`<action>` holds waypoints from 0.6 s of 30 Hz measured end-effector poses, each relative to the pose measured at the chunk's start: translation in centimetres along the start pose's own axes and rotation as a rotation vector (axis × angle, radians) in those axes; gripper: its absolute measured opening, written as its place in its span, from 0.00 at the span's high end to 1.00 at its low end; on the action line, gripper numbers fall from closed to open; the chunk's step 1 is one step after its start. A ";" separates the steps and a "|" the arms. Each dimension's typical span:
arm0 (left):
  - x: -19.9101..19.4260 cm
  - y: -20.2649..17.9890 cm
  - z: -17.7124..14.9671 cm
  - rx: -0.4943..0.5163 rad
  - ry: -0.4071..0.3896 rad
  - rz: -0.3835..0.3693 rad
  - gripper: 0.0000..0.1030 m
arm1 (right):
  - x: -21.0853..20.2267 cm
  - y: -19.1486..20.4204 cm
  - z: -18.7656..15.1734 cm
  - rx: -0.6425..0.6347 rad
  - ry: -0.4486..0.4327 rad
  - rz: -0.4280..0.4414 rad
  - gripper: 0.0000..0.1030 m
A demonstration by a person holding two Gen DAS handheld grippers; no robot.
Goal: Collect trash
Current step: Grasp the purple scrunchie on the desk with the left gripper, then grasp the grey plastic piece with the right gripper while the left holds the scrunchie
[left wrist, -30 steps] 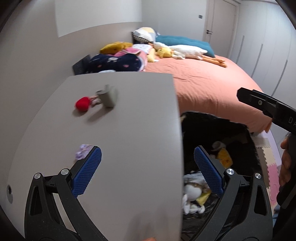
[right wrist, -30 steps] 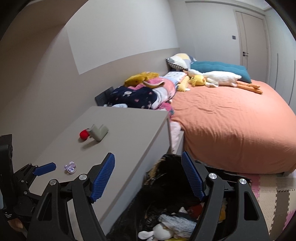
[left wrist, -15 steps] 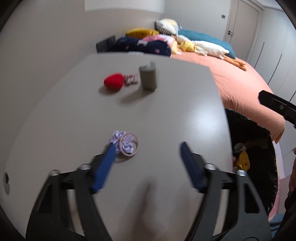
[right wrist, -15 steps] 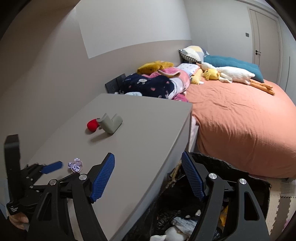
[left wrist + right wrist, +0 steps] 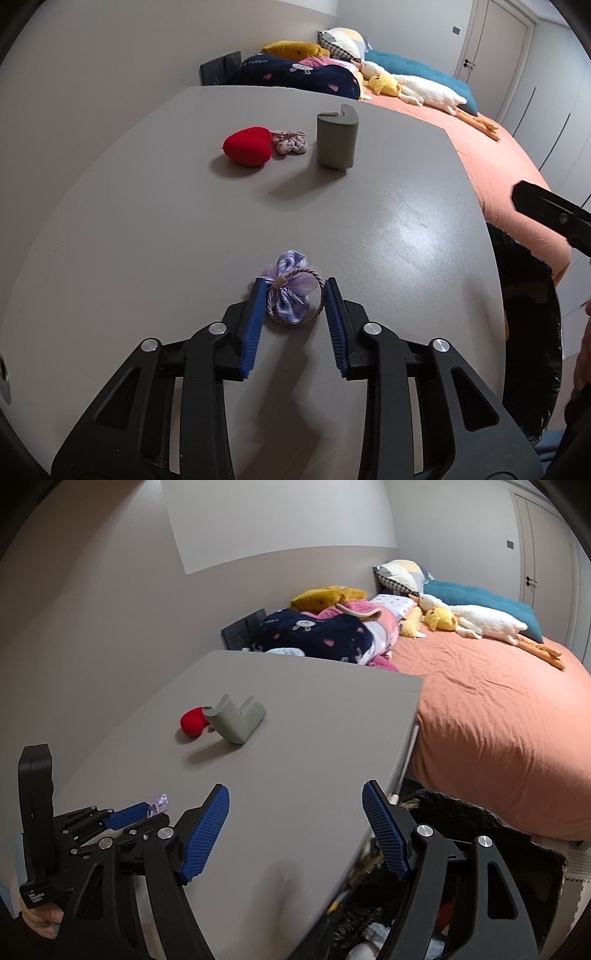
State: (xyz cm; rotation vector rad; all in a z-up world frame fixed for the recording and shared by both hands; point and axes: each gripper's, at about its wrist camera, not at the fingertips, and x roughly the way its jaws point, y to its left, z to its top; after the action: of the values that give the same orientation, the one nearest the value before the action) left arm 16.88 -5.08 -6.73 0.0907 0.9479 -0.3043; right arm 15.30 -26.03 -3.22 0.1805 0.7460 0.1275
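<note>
Lilac fabric hair tie (image 5: 290, 288), soft and light beside the left tongs (image 5: 293, 301) just closing round it unpinched, suits gripping mid-bunch; right tongs (image 5: 295, 829) spread.

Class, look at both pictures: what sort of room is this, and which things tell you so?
Most likely a bedroom: a bed with an orange cover, pillows and soft toys at its head, and a grey table beside it.

A lilac bow hair tie (image 5: 290, 291) lies flat near the table's (image 5: 147, 229) front edge.
</note>
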 end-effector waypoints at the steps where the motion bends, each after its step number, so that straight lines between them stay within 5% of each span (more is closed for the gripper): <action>1: 0.0 0.2 0.0 -0.003 -0.002 -0.003 0.73 | 0.3 0.4 0.1 -0.006 0.002 0.005 0.27; 8: -0.6 1.2 0.4 -0.032 -0.054 0.024 0.88 | 2.7 3.0 1.3 -0.027 0.020 0.036 0.27; 18: -3.8 4.9 0.7 -0.130 -0.130 0.081 0.88 | 7.0 6.0 3.0 -0.050 0.052 0.036 0.27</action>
State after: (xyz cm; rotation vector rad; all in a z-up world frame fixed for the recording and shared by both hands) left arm 16.82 0.22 -3.52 -0.0096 0.8306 -0.1710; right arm 22.14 -19.26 -4.38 0.1435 0.7913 0.1855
